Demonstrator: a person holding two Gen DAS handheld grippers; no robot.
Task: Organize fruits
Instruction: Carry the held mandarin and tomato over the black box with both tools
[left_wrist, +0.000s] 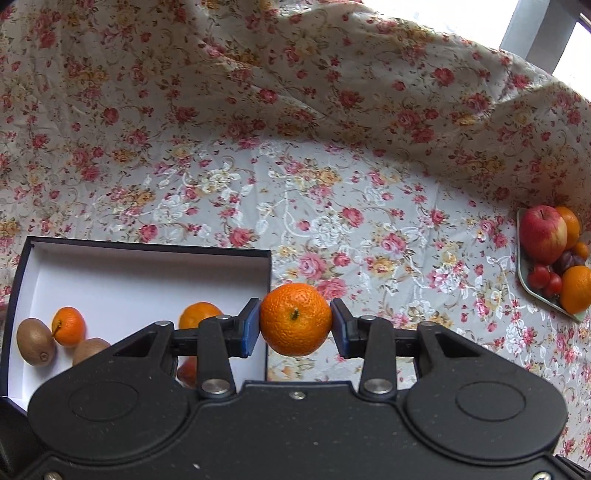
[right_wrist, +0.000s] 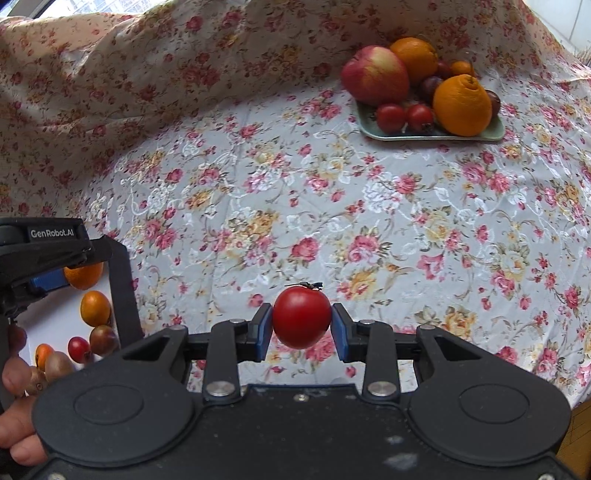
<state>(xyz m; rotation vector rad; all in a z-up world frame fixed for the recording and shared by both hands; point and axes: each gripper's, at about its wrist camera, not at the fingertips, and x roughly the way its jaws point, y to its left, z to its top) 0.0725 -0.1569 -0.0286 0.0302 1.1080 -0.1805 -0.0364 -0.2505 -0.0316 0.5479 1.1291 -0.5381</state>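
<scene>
Orange mandarin (left_wrist: 295, 319) clamped in left claw (left_wrist: 295, 326).

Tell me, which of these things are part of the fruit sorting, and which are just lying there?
Part of the job:
- mandarin in the left gripper
- tomato in the right gripper
- box holding fruit
- green plate of fruit

Just there:
- floral cloth
- person's hand on the left gripper
</scene>
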